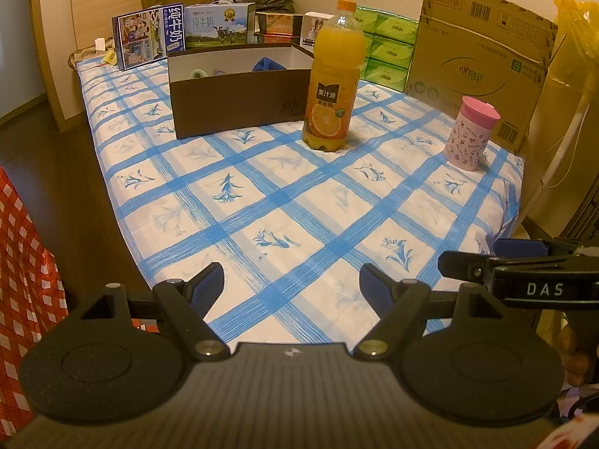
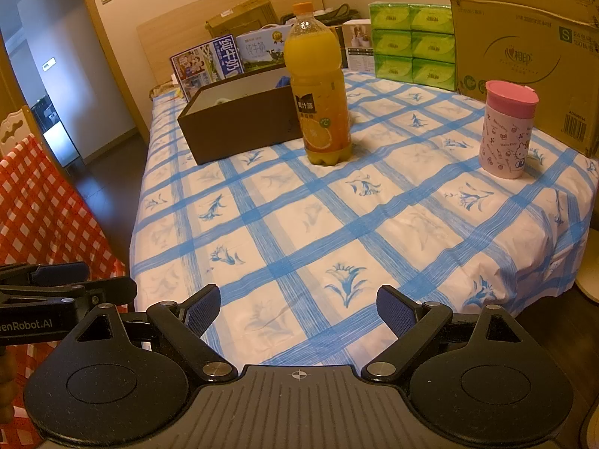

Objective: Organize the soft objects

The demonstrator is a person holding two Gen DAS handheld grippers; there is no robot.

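Observation:
A brown open box [image 1: 239, 103] [image 2: 243, 127] stands at the far left of the table on the blue-checked cloth [image 1: 284, 202] [image 2: 337, 224]. Inside it I make out a blue soft thing [image 1: 267, 64] [image 2: 283, 81] and a pale one [image 1: 198, 73], mostly hidden by the box wall. My left gripper [image 1: 291, 284] hangs open over the near table edge, nothing between its blue pads. My right gripper [image 2: 297, 308] is open too, empty, over the near edge; in the left wrist view it [image 1: 498, 258] shows at the right, and the left one [image 2: 67, 280] appears at the left of the right wrist view.
An orange juice bottle [image 1: 334, 78] [image 2: 320, 89] stands beside the box's right corner. A pink-lidded cup [image 1: 471, 133] [image 2: 507, 129] stands at the right. Milk cartons [image 1: 149, 35], green tissue packs [image 1: 387, 52] [image 2: 411, 45] and a big cardboard box [image 1: 483, 60] line the back. A red checked cloth [image 1: 22, 262] hangs left.

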